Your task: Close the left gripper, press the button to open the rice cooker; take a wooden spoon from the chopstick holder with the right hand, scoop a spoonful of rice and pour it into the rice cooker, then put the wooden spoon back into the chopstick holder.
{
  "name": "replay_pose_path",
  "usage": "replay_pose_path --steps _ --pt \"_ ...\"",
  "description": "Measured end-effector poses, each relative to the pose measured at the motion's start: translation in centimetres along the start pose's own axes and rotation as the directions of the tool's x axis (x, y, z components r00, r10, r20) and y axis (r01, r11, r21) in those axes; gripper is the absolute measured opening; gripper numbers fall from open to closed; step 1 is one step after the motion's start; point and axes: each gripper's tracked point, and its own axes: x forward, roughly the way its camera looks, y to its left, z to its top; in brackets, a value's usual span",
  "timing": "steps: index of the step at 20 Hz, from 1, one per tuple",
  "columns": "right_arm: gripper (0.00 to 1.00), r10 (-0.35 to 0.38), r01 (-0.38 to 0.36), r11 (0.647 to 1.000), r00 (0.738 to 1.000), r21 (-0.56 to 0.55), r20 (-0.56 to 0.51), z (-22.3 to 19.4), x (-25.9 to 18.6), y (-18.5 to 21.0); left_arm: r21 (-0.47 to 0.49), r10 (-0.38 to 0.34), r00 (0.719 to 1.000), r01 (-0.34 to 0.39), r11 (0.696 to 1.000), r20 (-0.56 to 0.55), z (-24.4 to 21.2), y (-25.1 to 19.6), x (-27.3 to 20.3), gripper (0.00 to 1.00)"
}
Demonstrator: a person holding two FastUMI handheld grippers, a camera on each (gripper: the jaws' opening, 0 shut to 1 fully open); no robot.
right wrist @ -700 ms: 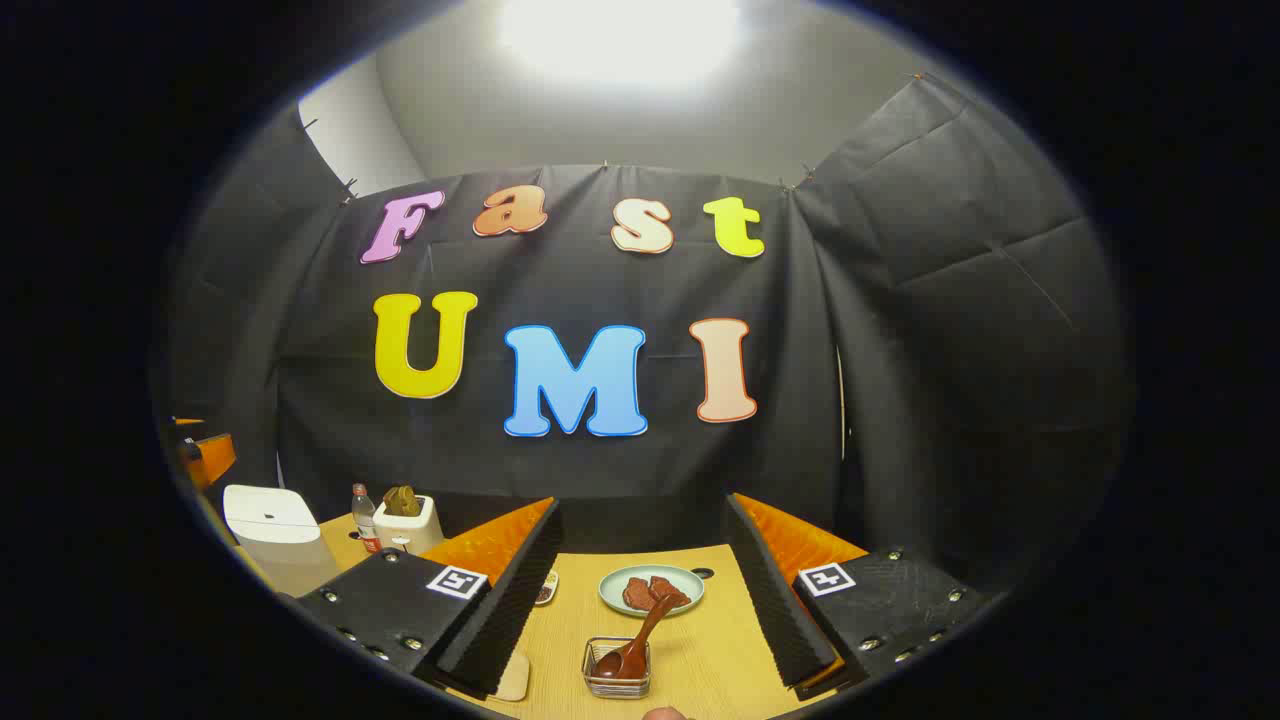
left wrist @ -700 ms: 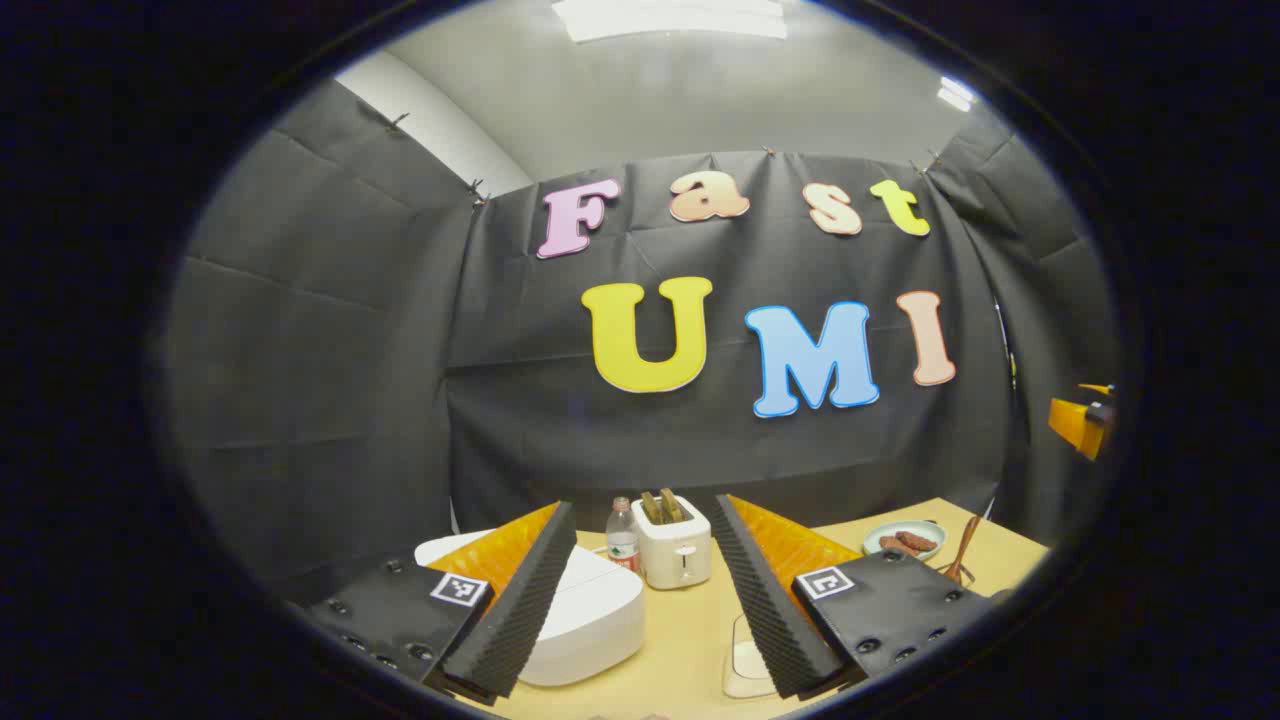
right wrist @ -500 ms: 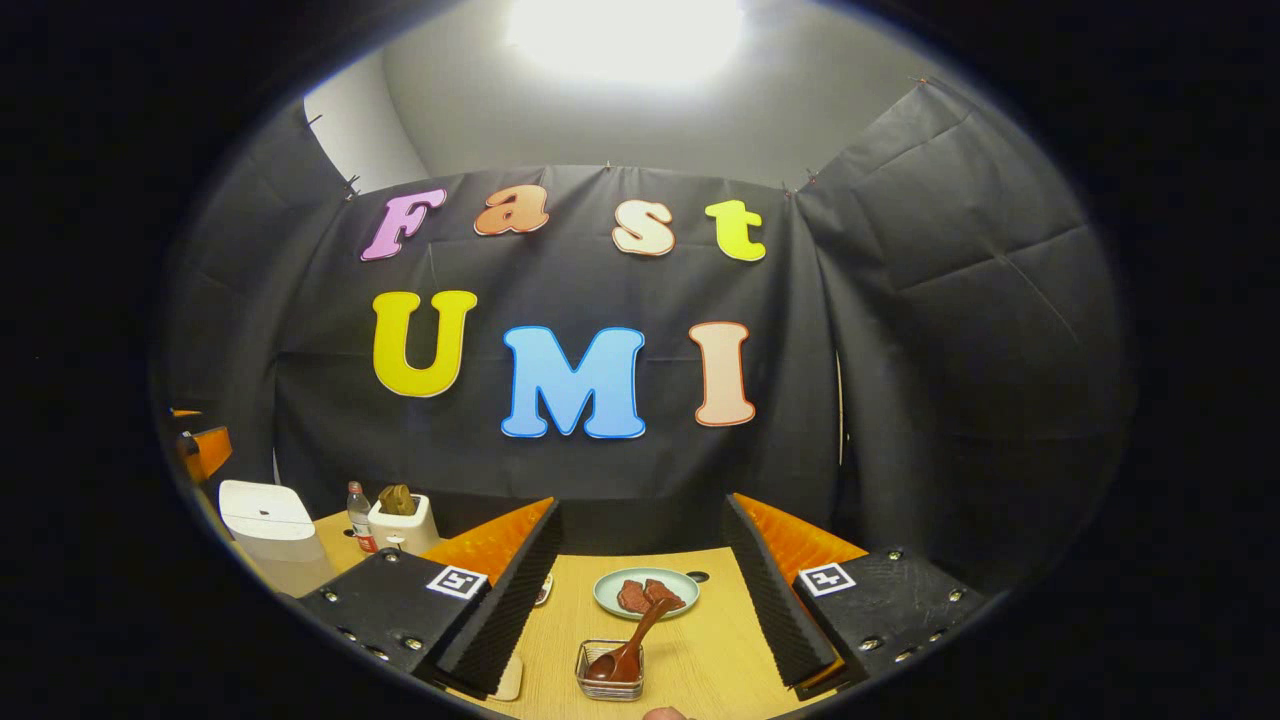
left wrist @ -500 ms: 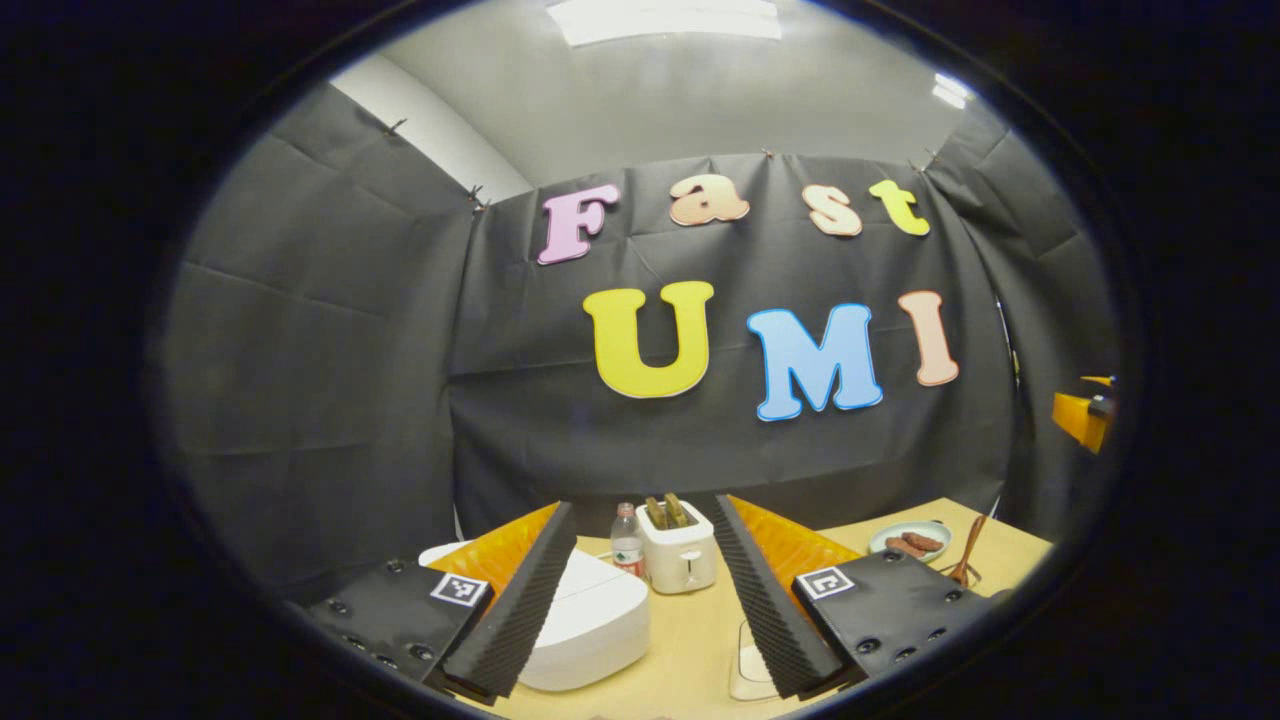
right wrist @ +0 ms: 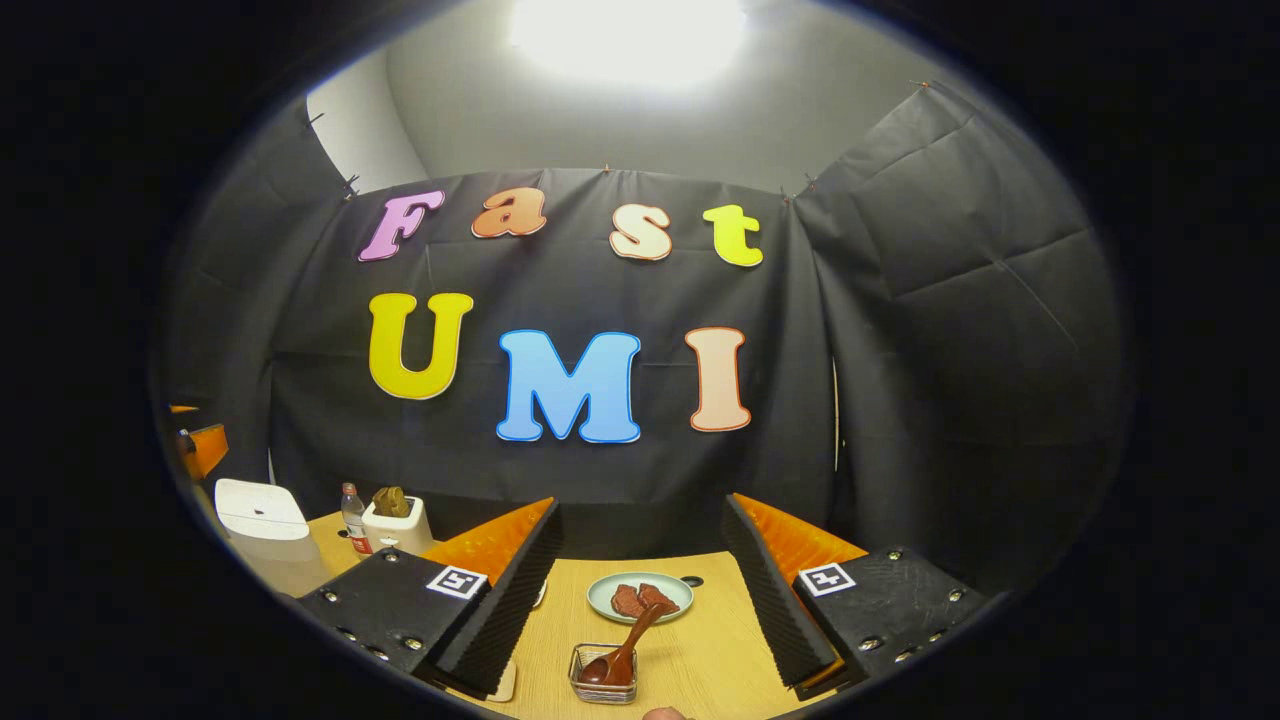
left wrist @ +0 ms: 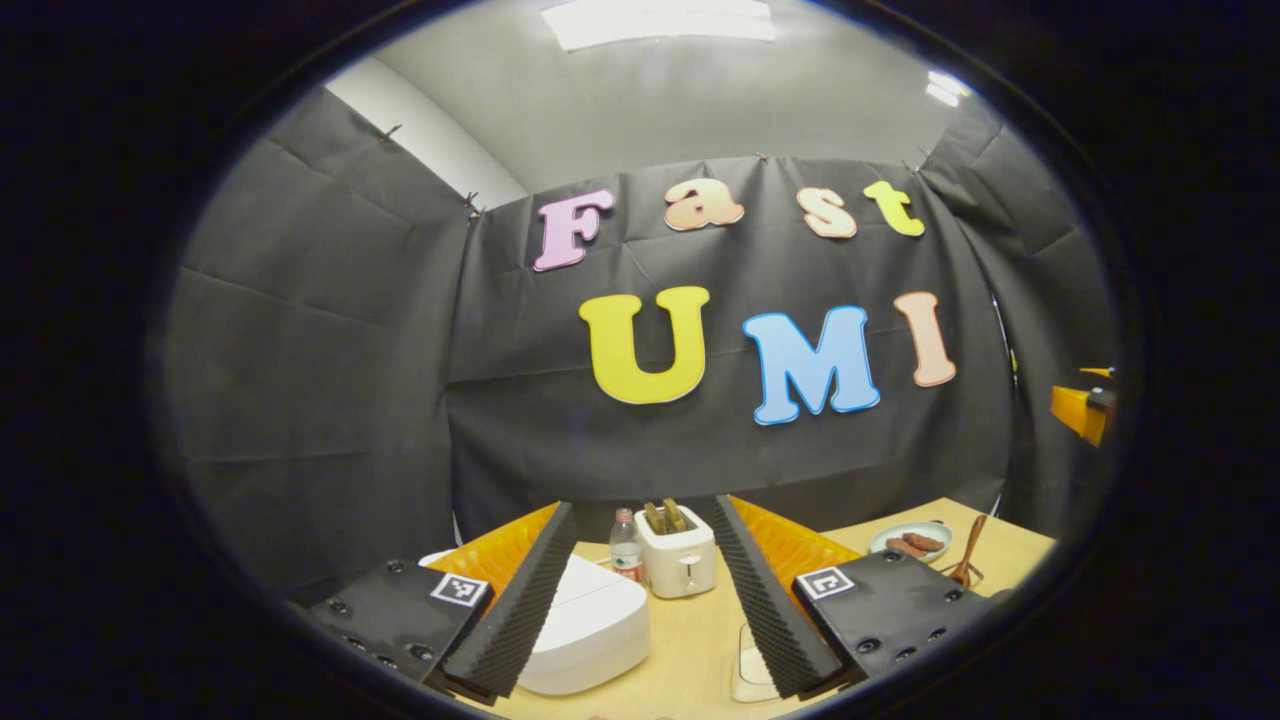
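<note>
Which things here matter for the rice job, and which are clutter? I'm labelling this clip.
For the job:
rice cooker, lid shut
wooden spoon
chopstick holder, spoon inside

Lying about:
toaster
water bottle
plate with food

Light wooden table has a toaster near the back, a water bottle just left of it, white rice cooker in front-left, and a plate and wire holder off right.
</note>
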Motion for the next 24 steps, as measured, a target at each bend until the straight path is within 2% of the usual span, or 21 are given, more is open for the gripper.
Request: replay_pose_path --steps 10,12,15,18,19,20,24 --pt "0.98 -0.005 0.004 1.000 1.000 -0.024 -0.012 -0.6 -0.5 -0.5 -0.005 -0.016 1.000 0.016 1.000 -0.002 -0.2 0.0 0.0 0.96" --pt "0.98 -0.007 0.007 1.000 1.000 -0.029 -0.009 -0.5 -0.7 -0.6 -0.013 -0.042 0.999 0.042 0.999 -0.005 -0.3 -0.2 0.2 0.91" --pt "0.98 -0.022 0.022 1.000 1.000 -0.023 -0.002 -0.4 -0.9 -0.8 -0.017 -0.036 0.999 0.036 0.999 -0.014 -0.7 0.3 0.1 0.61" --pt "0.98 -0.026 0.026 0.999 1.000 -0.026 0.001 -0.2 -1.1 -0.7 -0.028 -0.035 0.999 0.034 0.999 -0.031 -1.4 0.6 0.5 0.43" --pt "0.98 -0.027 0.027 0.999 1.000 -0.028 0.000 -0.3 -1.2 -0.7 -0.034 -0.021 0.999 0.020 0.999 -0.046 -2.0 1.2 0.4 0.22" --pt "0.98 -0.030 0.030 0.999 1.000 -0.030 0.000 -0.2 -1.3 -0.7 -0.041 -0.001 0.998 -0.001 0.999 -0.057 -2.1 2.0 0.6 0.10" --pt "0.98 -0.040 0.040 0.999 0.999 -0.030 0.003 -0.1 -1.8 -0.5 -0.086 0.025 0.996 -0.032 0.996 -0.083 -3.6 4.5 0.7 0.08"
